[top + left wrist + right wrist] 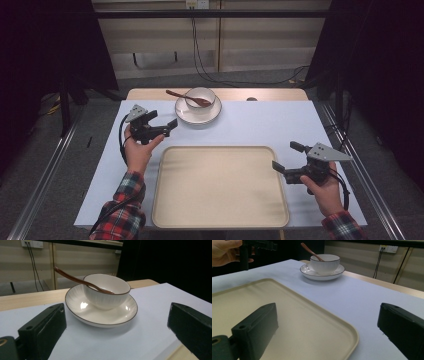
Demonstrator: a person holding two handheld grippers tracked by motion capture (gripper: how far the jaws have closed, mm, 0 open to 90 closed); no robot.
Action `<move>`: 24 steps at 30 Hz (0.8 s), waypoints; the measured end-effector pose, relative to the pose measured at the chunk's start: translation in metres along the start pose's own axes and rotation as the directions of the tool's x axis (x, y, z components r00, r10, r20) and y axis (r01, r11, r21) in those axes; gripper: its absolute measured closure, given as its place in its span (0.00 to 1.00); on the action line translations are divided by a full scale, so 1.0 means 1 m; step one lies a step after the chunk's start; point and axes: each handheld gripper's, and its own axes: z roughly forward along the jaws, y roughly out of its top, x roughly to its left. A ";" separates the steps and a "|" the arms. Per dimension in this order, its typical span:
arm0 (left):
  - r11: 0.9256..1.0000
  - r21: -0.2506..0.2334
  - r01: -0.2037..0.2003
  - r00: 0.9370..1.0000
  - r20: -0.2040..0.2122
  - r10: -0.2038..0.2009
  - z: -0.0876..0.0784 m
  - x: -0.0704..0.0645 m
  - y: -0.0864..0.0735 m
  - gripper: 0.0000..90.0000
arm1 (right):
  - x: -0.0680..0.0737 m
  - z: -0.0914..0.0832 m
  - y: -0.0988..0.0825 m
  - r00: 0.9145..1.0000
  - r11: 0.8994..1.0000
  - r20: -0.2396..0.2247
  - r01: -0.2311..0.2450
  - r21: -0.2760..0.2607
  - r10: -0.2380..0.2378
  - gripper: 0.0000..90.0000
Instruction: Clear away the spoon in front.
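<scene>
A white bowl (201, 97) stands on a white plate (198, 117) at the table's far middle. A brown wooden spoon (187, 96) rests in the bowl with its handle sticking out to the left. My left gripper (162, 122) is open and empty, just left of the plate. In the left gripper view the bowl (106, 293) and plate (100, 316) lie ahead between the two jaws. A beige tray (220, 190) lies bare at the near middle. My right gripper (287, 156) is open and empty at the tray's right edge.
A pale blue sheet (280, 122) covers the table, and a strip of wood (270, 94) shows along the far edge. Cables (200, 60) hang down the back wall. Dark curtains stand at both sides.
</scene>
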 end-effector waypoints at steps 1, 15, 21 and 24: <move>1.000 0.001 0.002 1.000 -0.002 -0.002 0.004 0.002 0.001 0.02 | 0.000 0.000 0.000 1.000 1.000 -0.002 0.005 0.001 -0.005 0.03; 0.999 -0.001 0.050 0.997 -0.057 -0.050 0.029 0.011 0.006 0.02 | 0.002 0.002 0.000 1.000 1.000 0.002 0.005 -0.001 -0.005 0.04; 0.999 -0.002 0.049 0.996 -0.079 -0.049 0.039 0.014 0.006 0.04 | 0.002 0.002 0.000 1.000 1.000 -0.007 0.010 0.000 -0.010 0.04; 0.999 -0.002 0.054 0.995 -0.089 -0.054 0.042 0.015 0.005 0.05 | 0.002 0.002 0.001 1.000 1.000 -0.004 0.021 0.000 -0.021 0.04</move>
